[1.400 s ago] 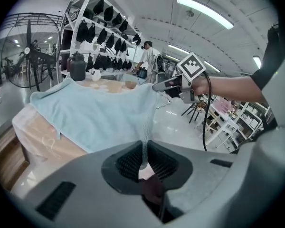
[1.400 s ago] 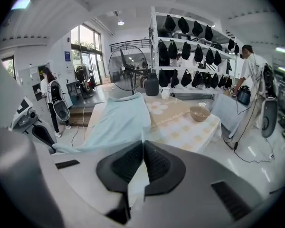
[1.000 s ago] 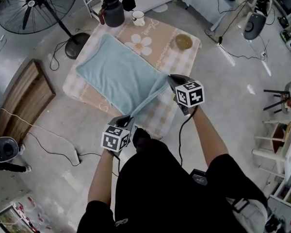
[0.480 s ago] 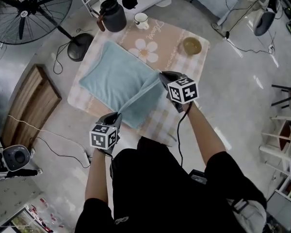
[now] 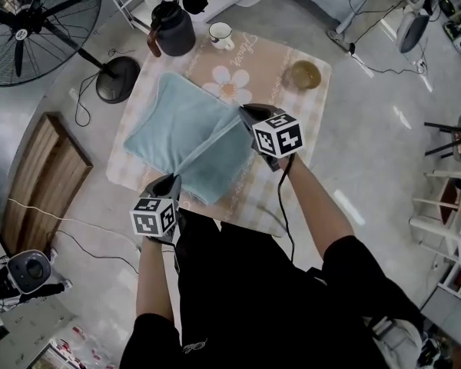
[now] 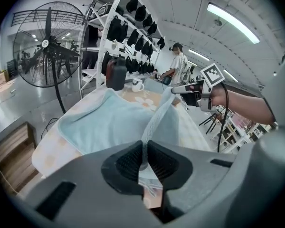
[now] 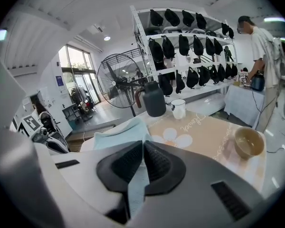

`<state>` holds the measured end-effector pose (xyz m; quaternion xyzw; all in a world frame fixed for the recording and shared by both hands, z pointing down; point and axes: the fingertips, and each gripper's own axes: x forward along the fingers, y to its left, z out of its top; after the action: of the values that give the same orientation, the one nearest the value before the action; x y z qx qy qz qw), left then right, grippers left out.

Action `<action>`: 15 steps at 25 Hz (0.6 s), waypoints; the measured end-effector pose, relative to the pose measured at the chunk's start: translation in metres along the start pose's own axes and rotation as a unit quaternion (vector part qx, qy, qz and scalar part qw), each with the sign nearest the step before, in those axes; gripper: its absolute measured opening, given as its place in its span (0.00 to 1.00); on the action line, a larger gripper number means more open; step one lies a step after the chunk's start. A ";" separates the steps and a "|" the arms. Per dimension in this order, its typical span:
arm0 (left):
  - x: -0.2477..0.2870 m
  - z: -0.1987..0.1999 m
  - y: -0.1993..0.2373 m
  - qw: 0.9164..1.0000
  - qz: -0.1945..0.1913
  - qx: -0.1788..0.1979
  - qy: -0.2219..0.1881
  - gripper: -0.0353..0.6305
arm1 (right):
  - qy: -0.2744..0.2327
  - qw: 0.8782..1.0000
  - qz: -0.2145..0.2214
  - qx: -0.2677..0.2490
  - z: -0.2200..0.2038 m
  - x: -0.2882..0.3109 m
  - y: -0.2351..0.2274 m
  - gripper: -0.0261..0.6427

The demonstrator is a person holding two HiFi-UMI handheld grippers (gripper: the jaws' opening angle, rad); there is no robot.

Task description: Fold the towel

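Towel edge clamped at both ends.
I hold the left gripper [image 5: 171,181] and right gripper [image 5: 244,114], fingers [image 6: 128,163] closed on the towel [image 5: 177,129]; its remainder lies on the bench [image 5: 296,133].

a table [image 5: 311,129] covered by a peach cloth [image 5: 265,52] with checked borders and 1 white flower [image 5: 229,89] printed near the middle. a light blue towel [image 5: 173,121] lies spread over the left half, reaching the flower, with its near edge lifted clear of the cloth. at the far left corner stands 1 dark jug [image 5: 173,29], with 1 white mug [image 5: 221,32] just beside it. 1 tan bowl [image 5: 305,74] sits near the far right corner, well apart from the towel. the table stands on a grey floor [image 5: 376,160].
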<state>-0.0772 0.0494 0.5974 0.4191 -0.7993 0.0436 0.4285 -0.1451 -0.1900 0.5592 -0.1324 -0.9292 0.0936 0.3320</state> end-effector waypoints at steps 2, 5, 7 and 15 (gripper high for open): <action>0.003 0.005 0.016 1.000 -0.003 0.001 -0.001 0.11 | 0.000 1.000 -0.010 -0.006 0.008 0.013 0.003 0.06; 0.004 0.014 0.041 1.000 -0.010 -0.002 -0.001 0.11 | 0.005 1.000 -0.021 -0.003 0.019 0.032 0.009 0.06; 0.003 0.023 0.060 1.000 -0.017 -0.002 -0.003 0.11 | 0.007 1.000 -0.027 -0.001 0.028 0.046 0.014 0.06; -0.001 0.045 0.137 0.999 -0.039 -0.009 -0.009 0.11 | 0.010 0.999 -0.051 -0.007 0.069 0.113 0.041 0.06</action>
<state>-0.2030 0.1187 0.6081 0.4462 -0.7868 0.0157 0.4262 -0.2658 -0.1220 0.5622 -0.0883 -0.9319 0.0685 0.3450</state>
